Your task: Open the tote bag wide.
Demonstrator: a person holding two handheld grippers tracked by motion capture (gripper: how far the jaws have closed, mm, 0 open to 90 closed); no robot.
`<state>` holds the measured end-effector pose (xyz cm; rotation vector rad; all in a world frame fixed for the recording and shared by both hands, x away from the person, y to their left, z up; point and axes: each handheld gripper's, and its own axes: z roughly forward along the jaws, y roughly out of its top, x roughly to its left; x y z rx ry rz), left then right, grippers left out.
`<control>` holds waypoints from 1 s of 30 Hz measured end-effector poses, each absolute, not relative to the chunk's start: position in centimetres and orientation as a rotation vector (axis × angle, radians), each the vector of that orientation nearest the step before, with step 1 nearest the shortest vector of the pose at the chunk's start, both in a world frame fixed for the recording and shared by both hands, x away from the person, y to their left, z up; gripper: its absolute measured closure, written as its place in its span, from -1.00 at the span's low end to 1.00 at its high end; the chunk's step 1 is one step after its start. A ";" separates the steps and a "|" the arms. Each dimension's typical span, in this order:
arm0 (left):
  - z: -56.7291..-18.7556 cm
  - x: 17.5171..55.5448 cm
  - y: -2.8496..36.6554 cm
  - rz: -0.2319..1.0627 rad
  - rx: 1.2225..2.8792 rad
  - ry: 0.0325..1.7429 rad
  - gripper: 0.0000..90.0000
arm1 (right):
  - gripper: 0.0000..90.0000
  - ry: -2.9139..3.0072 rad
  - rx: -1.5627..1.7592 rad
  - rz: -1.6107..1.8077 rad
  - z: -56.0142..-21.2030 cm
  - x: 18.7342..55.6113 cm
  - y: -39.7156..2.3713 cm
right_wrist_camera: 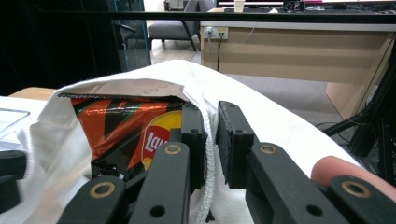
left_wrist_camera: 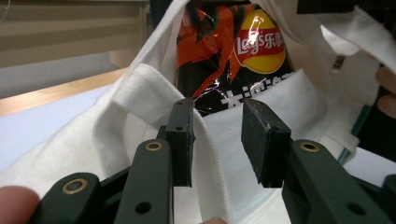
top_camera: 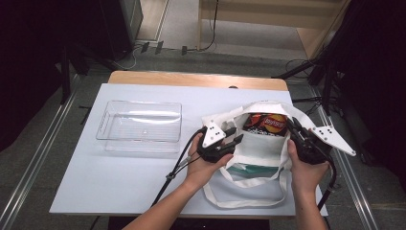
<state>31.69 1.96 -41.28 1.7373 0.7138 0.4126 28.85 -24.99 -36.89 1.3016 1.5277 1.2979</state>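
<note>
While right tongs (right_wrist_camera: 211,140) pinch the tote (top_camera: 253,158) (chips (top_camera: 266,123) inside), left tongs (left_wrist_camera: 217,142) gape.

Your clear plastic tray (top_camera: 139,125) sits on the left half of the tabletop (top_camera: 95,182), with nothing in it. The tabletop has a pale sheet over it, and a wooden edge (top_camera: 196,79) shows at the far side. Beyond it you've got grey floor with cables (top_camera: 143,50) trailing across it and a light wooden cabinet (top_camera: 268,14) at the back. Metal rails (top_camera: 36,163) run along the floor on both sides. In the right gripper view there's a grey chair (right_wrist_camera: 173,28) and a wall socket (right_wrist_camera: 215,31).
</note>
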 end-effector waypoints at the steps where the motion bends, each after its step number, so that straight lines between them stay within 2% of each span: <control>1: -41.3 31.9 1.7 0.416 1.744 0.716 0.48 | 0.85 1.530 1.303 1.300 -36.9 28.8 -24.9; 17: -40.6 34.8 -2.5 0.447 1.763 0.778 0.39 | 0.86 1.562 1.281 1.303 -37.3 28.8 -24.7; 20: -40.3 35.0 -2.8 0.469 1.776 0.779 0.52 | 0.87 1.570 1.271 1.302 -37.3 28.8 -24.7; 26: -40.2 35.4 -2.2 0.433 1.806 0.766 1.00 | 0.87 1.576 1.258 1.307 -37.1 28.8 -24.4; 30: -40.1 34.6 -1.4 0.435 1.820 0.708 1.00 | 0.87 1.550 1.265 1.305 -36.6 28.9 -24.5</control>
